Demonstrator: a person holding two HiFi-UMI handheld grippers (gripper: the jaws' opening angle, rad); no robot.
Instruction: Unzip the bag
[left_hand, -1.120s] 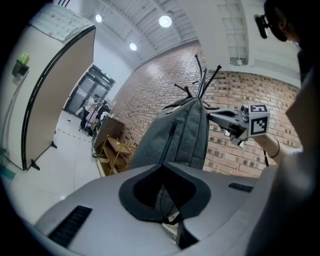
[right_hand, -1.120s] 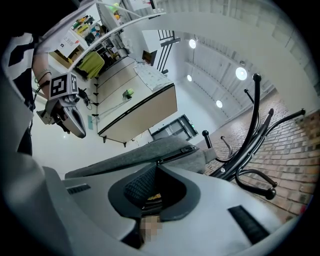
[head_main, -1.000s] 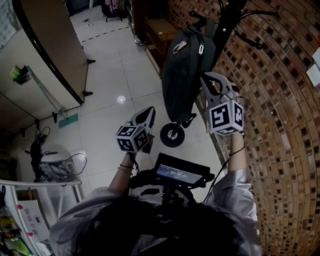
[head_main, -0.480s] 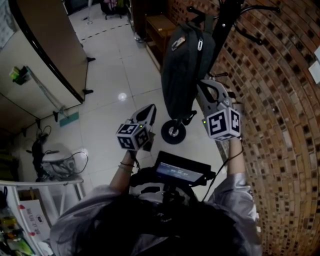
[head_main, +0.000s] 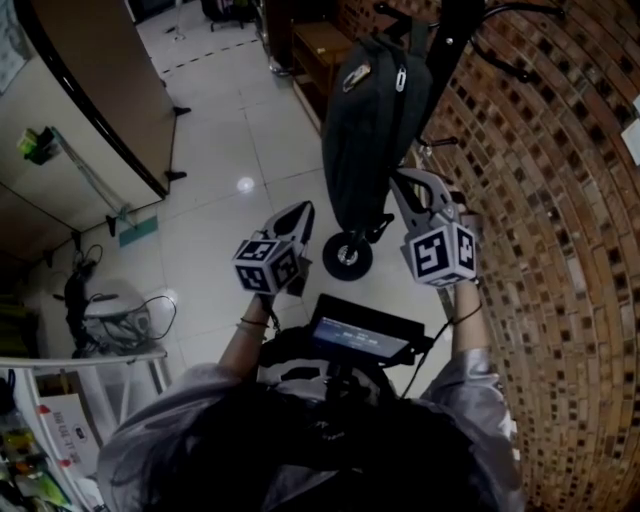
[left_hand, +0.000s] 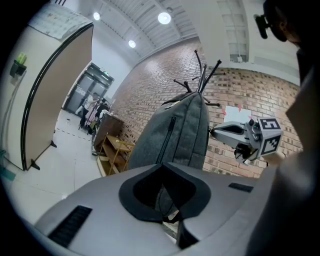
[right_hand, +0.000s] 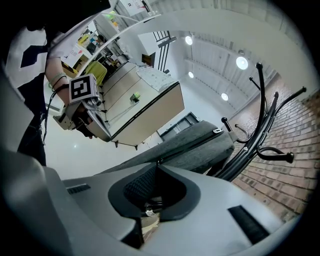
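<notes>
Head view: grey bag (head_main: 370, 130) hangs upright from a black coat stand (head_main: 447, 40) in front of the brick wall (head_main: 560, 250). Right gripper (head_main: 402, 183) sits on the bag's right edge, tips pressed together on the side zip line. Right gripper view agrees: the jaws are closed just where that seam starts. I judge it to be pinching the zipper pull, though the pull itself is hidden between the tips. Left gripper (head_main: 300, 213) is just beside the bag's lower left and not touching it. Its jaws are together with nothing in them.

Progress: no gap shows along any zip. Front zip (left_hand: 169, 134) looks closed. Side zip is at most partly run, and most of the travel is judged left to do.

Writing: only square black-and-white markers on the gripper cubes (head_main: 440, 253). Small pale tag (head_main: 357, 79) near the bag's top, too small to read. No brand legible.
</notes>
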